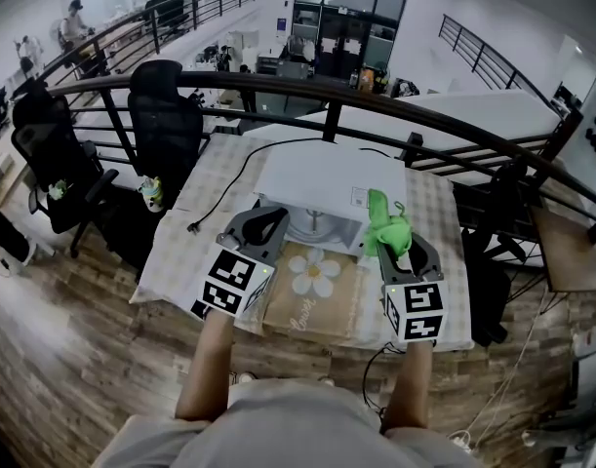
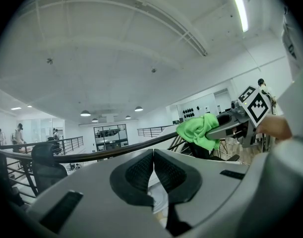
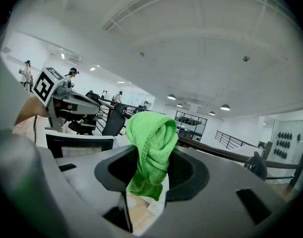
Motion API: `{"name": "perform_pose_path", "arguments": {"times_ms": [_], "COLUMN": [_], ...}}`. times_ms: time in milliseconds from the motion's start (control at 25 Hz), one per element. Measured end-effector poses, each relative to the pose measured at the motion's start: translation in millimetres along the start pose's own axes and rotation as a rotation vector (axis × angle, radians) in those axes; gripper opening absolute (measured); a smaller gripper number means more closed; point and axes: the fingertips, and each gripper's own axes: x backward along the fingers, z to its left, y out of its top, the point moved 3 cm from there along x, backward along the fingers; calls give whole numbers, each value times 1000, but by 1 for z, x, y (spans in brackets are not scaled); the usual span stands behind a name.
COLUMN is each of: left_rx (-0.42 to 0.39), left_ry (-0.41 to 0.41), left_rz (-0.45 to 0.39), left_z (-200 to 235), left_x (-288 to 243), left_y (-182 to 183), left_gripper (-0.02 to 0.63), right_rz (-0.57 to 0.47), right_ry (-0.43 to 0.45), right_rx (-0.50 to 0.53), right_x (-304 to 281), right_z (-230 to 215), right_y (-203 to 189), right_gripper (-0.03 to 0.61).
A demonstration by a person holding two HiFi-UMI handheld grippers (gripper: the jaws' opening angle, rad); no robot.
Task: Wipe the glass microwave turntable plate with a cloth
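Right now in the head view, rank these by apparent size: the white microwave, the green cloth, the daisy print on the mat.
1. White microwave, clearly largest.
2. Green cloth and daisy print look about alike. The cloth is raised nearer the camera, so I leave these two unranked.

Left gripper (image 2: 153, 168): jaws pressed together, nothing between them.
Right gripper (image 3: 151, 172): jaws clamped on green cloth (image 3: 152, 133).
Left forearm (image 1: 205, 369): bare, extended forward.
Right forearm (image 1: 411, 390): bare, extended forward, alongside left.
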Motion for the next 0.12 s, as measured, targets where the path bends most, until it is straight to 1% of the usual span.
{"name": "perform_pose_path", "arguments": {"times_ms": [120], "left_rx": [-4], "left_ry": [2], "left_rz": [1], "left_z": [1], "left_x": [-2], "left_y": [0], "left_gripper": [20], "right_rz": [-4], "right_ry": [2], "right_rx": [0], "right_x": [-1], "right_z": [-1], "right_y": [0], "right_gripper": [172]}}
